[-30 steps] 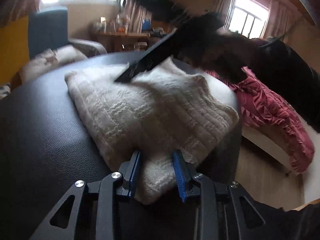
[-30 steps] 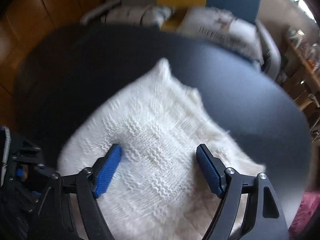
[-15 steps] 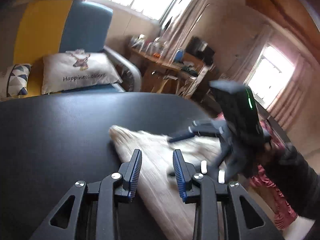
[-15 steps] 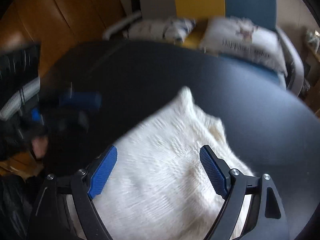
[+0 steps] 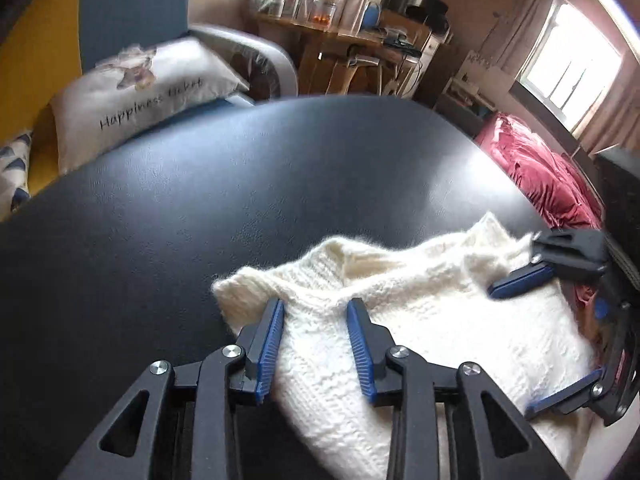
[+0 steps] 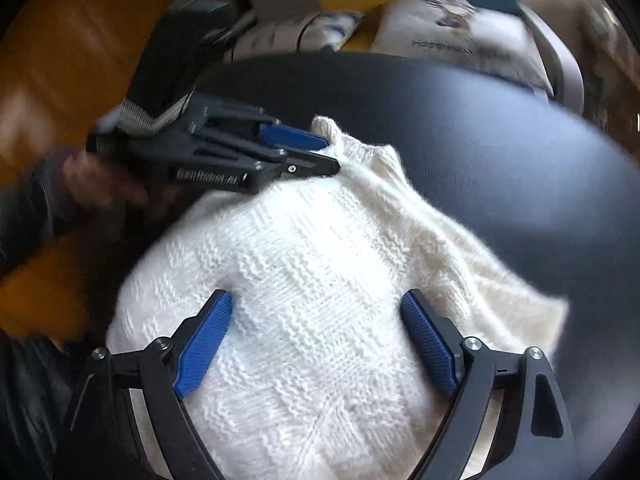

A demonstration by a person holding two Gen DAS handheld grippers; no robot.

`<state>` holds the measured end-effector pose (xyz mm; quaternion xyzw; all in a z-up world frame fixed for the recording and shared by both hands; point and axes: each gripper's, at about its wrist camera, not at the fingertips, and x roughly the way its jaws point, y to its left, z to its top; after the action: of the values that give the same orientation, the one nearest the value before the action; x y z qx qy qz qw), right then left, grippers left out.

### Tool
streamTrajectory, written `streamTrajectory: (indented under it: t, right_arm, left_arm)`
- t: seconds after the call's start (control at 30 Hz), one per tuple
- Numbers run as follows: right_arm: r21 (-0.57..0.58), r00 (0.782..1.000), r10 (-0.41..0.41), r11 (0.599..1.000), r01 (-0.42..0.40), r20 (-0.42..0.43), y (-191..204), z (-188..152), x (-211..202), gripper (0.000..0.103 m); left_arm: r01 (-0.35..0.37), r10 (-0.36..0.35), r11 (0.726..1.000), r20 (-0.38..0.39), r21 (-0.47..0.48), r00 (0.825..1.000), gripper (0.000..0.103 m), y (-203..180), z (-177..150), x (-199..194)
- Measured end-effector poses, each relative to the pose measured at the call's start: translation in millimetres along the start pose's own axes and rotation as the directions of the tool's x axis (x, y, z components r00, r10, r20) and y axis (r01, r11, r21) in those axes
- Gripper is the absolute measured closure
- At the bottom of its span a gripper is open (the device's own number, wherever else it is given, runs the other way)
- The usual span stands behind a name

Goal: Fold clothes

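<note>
Two grippers over white knit sweater (image 6: 320, 300) on black table (image 5: 200, 184): left gripper (image 5: 316, 320) half-open, straddling a ridge, jaws opening; right gripper (image 6: 316, 316) wide, opening, empty, likely smoothing.

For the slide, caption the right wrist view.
Right gripper opening over the folded white knit sweater on the black table; left gripper at its far corner.

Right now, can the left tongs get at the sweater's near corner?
Probably yes. The left tongs already straddle a raised ridge of the sweater beside that corner, nothing lies between, and the right tongs, jaws opening, sit further along the knit.
</note>
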<state>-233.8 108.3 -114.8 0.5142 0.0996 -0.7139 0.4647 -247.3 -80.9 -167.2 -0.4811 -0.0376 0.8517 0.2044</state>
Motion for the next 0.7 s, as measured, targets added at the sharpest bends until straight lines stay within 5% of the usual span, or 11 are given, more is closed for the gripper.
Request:
streamTrajectory:
  t: [0.23,0.33,0.53,0.7]
  right_arm:
    - [0.152,0.976,0.073,0.983,-0.106,0.205,-11,-32,-63,0.013]
    - [0.259,0.965,0.016,0.962,-0.086,0.260,-24,-74,-97,0.013]
    - [0.428,0.972,-0.013,0.899,-0.091,0.234,-41,-139,-104,0.013]
    - [0.502,0.971,0.017,0.854,-0.137,0.237,-43,-166,-87,0.013]
  left_arm:
    - [0.154,-0.136,0.977,0.121,-0.149,0.983,0.068,24,-29,-59]
    - [0.229,-0.201,0.952,0.150,-0.203,0.968,0.066,32,-52,-80]
    - [0.279,-0.253,0.904,0.120,-0.324,0.960,0.062,40,-108,-89]
    - [0.349,-0.327,0.846,0.125,-0.404,0.937,0.054,40,-133,-84]
